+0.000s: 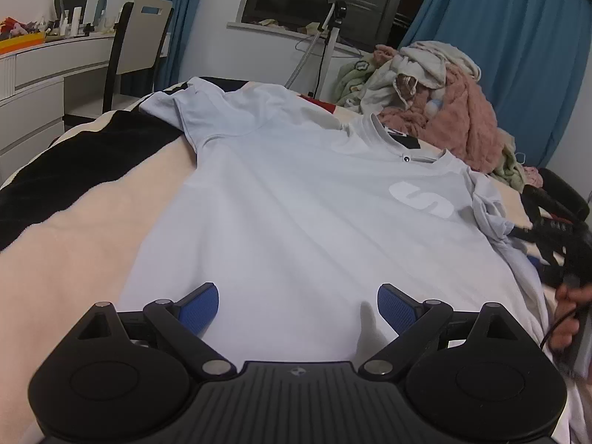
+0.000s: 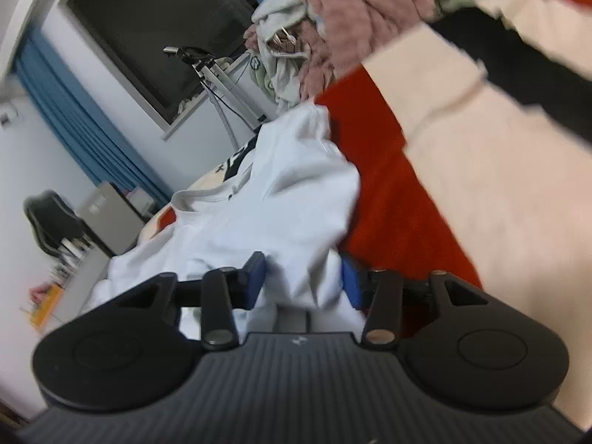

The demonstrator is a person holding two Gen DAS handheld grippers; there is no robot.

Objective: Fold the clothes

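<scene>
A pale blue T-shirt with a white S logo lies spread front-up on the bed, collar to the far right. My left gripper hovers over the shirt's lower body, open, with nothing between its blue pads. In the left wrist view my right gripper is at the right edge, pinching the crumpled sleeve. The right wrist view shows the right gripper shut on bunched fabric of the T-shirt, lifted off the red part of the blanket.
A cream, black and red blanket covers the bed. A pile of clothes is heaped at the far right. Beyond the bed stand a chair, a white dresser and a tripod. A hand holds the right gripper.
</scene>
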